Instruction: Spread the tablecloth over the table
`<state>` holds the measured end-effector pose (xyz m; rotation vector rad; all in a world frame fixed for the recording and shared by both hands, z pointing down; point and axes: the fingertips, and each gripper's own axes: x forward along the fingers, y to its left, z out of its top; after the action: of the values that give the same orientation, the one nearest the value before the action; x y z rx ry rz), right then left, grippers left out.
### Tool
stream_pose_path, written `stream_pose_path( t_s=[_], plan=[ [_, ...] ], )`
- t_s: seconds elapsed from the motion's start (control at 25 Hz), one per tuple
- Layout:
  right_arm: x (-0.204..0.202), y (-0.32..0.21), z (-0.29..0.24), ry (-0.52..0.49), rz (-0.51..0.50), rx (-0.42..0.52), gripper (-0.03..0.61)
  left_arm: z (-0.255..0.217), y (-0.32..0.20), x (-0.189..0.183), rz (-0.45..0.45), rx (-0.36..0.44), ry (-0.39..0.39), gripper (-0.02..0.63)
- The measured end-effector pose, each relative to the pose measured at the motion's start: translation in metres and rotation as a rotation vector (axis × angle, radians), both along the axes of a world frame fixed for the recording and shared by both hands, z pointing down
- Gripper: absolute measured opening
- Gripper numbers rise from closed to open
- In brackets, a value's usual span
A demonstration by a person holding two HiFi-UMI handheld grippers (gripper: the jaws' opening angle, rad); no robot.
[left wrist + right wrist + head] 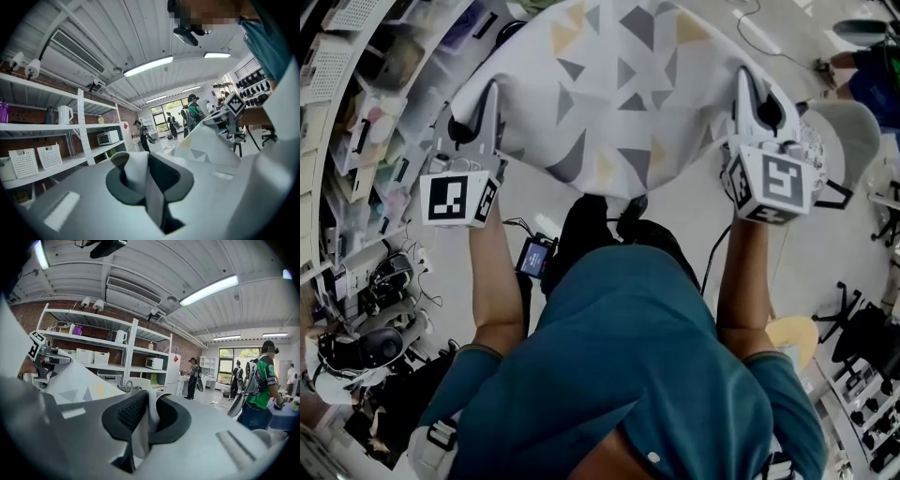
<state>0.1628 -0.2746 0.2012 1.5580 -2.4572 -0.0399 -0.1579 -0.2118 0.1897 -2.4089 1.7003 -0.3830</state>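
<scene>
Tablecloth spans crosswise, clamped by left gripper, right gripper.

The tablecloth is pale grey with grey and yellow triangles. It spreads across the upper middle of the frame, its near edge sagging at centre and its near corners pinched in the left claw and the right claw.

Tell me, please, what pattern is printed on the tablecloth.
White tablecloth with grey and pale yellow triangles; the head view shows it best.
</scene>
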Motion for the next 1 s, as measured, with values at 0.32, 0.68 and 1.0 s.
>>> stream_pose_path(
  t_s=[0.32,0.68,1.0],
  plan=[
    [0.004,-0.026,0.083,0.076,0.056,-0.153,0.035,0.087,-0.041,-0.029,-0.005,-0.159,0.052,0.023],
    [-0.020,-0.058,0.188,0.135,0.083,-0.332,0.037,0.208,-0.081,-0.082,-0.034,-0.376,0.121,0.026],
    [-0.012,-0.091,0.234,0.131,0.116,-0.389,0.037,0.254,-0.123,-0.102,-0.044,-0.446,0.135,0.026]
  ],
)
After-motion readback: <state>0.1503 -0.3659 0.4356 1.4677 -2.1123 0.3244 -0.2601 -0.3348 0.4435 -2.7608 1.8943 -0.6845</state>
